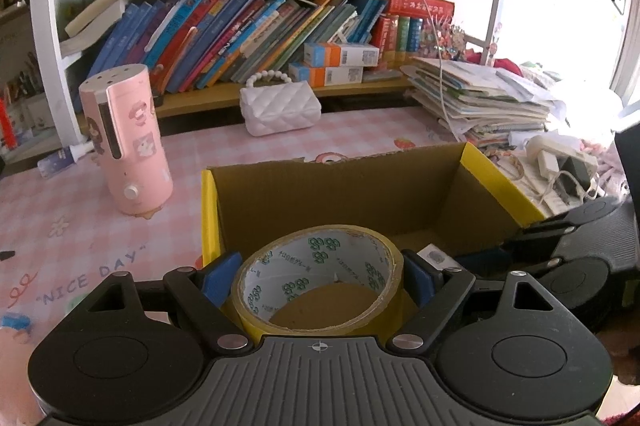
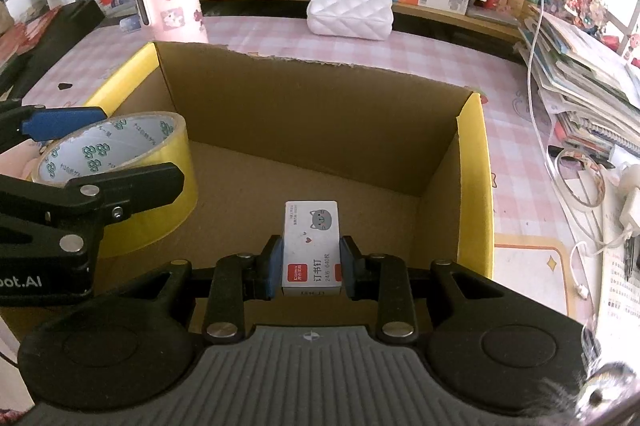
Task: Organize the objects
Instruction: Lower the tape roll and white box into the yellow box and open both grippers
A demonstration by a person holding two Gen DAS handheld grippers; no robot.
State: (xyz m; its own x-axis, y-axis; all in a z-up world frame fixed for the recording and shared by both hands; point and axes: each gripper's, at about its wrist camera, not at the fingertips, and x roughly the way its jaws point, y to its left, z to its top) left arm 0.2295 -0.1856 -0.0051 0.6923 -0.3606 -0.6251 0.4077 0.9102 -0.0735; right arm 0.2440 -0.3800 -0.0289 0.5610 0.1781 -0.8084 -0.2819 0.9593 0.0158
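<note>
Left hand-held gripper (image 1: 318,280): blue pads clamped on both sides of a roll of yellow packing tape (image 1: 316,278), low centre of the left wrist view, held over the near left part of the cardboard box (image 1: 360,194). Right hand-held gripper (image 2: 307,260): pads closed on a small white staple box (image 2: 312,246) with a cat print, low centre of the right wrist view, also inside the box opening. Can't tell whether either item touches the box floor or hangs just above it. The rest of the visible box floor is bare cardboard, so my read is that these are the first two items going in and neither is released yet. Left on the desk (image 1: 80,234), pink checked cover: pink cylindrical appliance with stickers (image 1: 126,142) at left of the frame, white quilted purse with bead handle (image 1: 280,108) upper centre, small glue-like bottle (image 1: 62,158) far left, chargers and cables (image 1: 560,162) at right by the paper stack (image 1: 480,94). Which of those belong in the box isn't clear. Judgement: early stage, two drops pending, then more pickups likely.
</note>
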